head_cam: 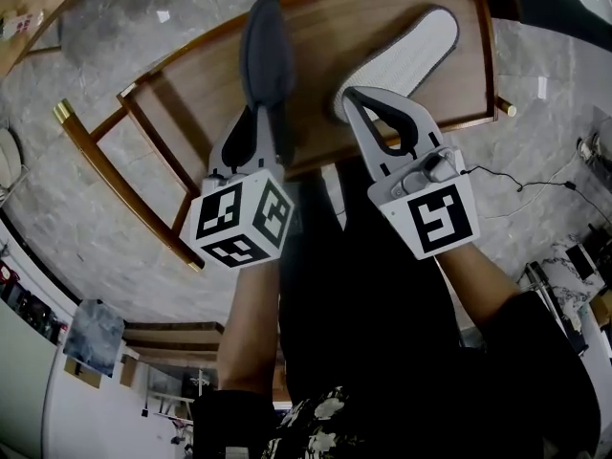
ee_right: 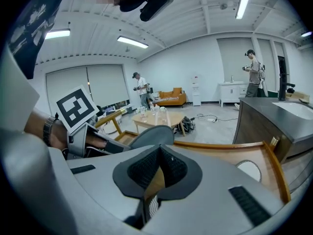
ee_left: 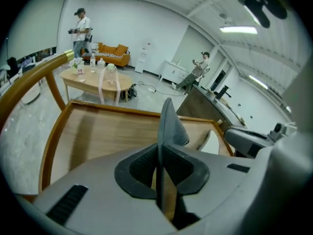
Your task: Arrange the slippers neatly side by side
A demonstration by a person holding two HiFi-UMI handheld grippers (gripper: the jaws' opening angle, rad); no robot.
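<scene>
Slipper [head_cam: 266, 46], dark grey, stands on edge clamped in left gripper [head_cam: 261, 113]; right gripper [head_cam: 352, 96] closed empty by white-soled slipper [head_cam: 413, 48].

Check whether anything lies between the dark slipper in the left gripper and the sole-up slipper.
Nothing visible does. Only bare table separates the dark slipper, clamped in the left gripper, from the sole-up slipper; the right gripper, shut, sits at that slipper's near end.

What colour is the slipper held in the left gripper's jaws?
The slipper is dark grey; the head view shows it best.
</scene>
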